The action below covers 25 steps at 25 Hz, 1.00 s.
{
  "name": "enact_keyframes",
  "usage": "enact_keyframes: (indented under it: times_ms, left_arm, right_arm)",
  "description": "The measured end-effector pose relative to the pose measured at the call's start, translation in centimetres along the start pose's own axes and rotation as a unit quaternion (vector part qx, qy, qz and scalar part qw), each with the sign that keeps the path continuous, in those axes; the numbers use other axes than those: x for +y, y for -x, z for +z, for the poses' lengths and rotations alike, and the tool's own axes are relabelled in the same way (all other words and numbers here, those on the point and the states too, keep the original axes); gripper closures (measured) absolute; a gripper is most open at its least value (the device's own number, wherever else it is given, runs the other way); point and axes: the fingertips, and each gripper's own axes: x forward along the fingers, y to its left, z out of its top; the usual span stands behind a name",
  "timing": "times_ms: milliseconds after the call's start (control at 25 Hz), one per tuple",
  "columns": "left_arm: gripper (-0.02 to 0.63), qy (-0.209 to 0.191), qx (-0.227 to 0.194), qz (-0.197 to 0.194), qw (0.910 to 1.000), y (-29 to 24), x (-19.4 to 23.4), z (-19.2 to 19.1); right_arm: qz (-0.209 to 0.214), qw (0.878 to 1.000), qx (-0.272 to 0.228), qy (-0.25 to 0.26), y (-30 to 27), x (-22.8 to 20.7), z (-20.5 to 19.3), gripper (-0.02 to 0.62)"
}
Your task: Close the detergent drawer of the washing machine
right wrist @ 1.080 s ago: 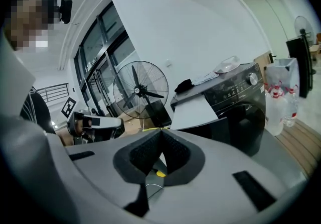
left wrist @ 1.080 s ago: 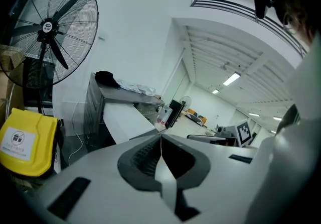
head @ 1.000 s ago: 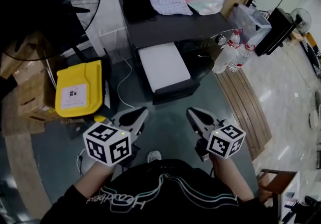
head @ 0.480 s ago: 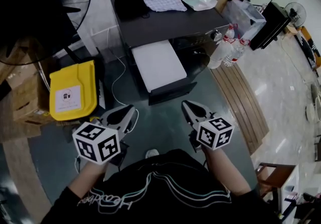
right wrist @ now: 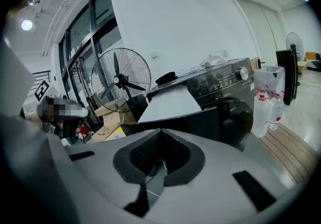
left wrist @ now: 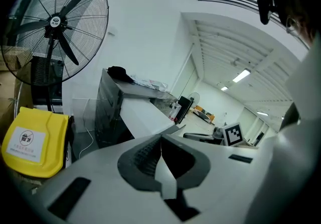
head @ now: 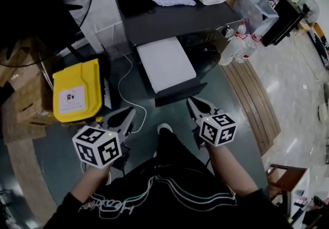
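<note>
Head view: the washing machine (head: pixel 175 20) stands against the wall with its drawer (head: pixel 165 63) pulled far out toward the person, its dark front edge nearest. The left gripper (head: pixel 129 114) and right gripper (head: pixel 193 103) are both low near the person's body. The right one is near the drawer's front edge but apart from it, and the left is off to the drawer's left. Bare floor lies between them. A yellow bin (head: pixel 77 89) sits left of the machine, and water bottles (head: pixel 241 48) sit to its right.

Left gripper view: the left gripper (left wrist: pixel 161 136) is clenched on nothing. The drawer (left wrist: pixel 143 115) juts out ahead, well apart.

Right gripper view: the right gripper (right wrist: pixel 160 130) is also pressed together and empty. The drawer (right wrist: pixel 168 105) lies just beyond its tips.
</note>
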Motion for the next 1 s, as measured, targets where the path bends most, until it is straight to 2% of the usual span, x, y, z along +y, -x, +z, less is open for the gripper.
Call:
enact_keyframes:
  times_ms: [440,1000]
  left_arm:
    - [0.580,0.012,0.018,0.016,0.9997,-1.5,1.7,0.0]
    - [0.580,0.030,0.035,0.022,0.9987,-2.3,3.2,-0.9]
  right_arm:
    - [-0.012,1.000,0.001,-0.013,-1.8,-1.7,-0.1,0.569]
    - [-0.028,1.000,0.001,0.004,-2.4,-2.4,-0.1,0.569]
